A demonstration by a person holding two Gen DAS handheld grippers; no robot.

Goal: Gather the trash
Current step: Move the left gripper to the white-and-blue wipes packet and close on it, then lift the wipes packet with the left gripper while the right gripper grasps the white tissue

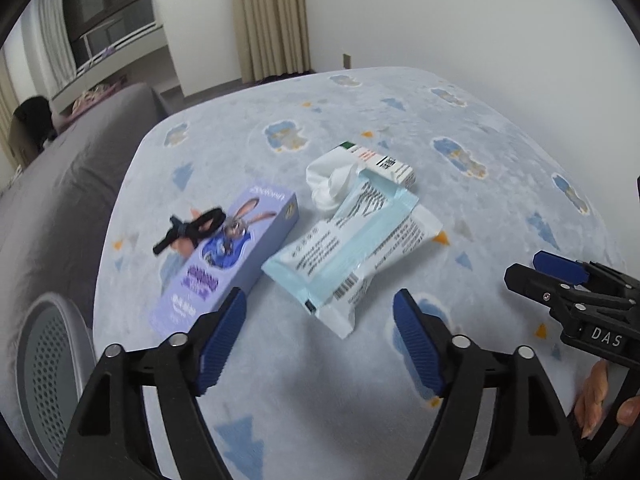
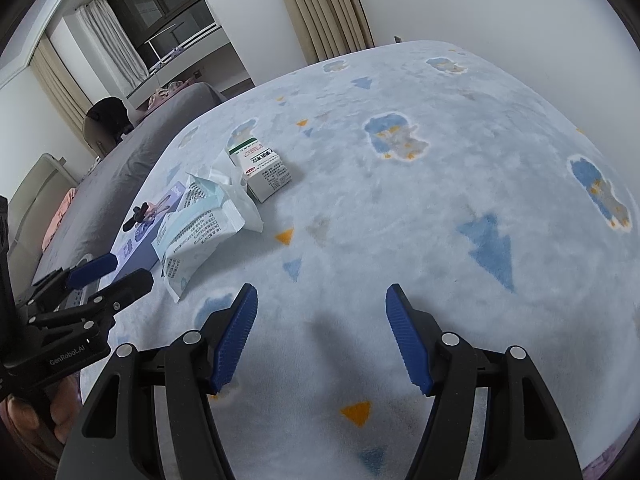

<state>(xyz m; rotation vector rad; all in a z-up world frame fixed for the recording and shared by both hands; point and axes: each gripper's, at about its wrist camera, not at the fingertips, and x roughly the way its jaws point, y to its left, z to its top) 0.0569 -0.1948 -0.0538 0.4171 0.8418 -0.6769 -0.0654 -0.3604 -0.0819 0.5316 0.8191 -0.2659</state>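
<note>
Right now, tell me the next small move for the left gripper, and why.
Probably ease the left gripper forward over the torn white-and-blue plastic wrapper: it lies straight ahead on the pale blue patterned blanket, nearest the open, empty jaws.

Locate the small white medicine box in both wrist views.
Left wrist: white medicine box sits upper centre, behind the torn blue-and-white wrapper.
Right wrist: box left of centre, upper half, right of the wrapper.
Shared landmark: purple rabbit box.

fuzzy blanket (image 1: 360, 420), glossy plastic wrapper (image 1: 352, 252)
</note>
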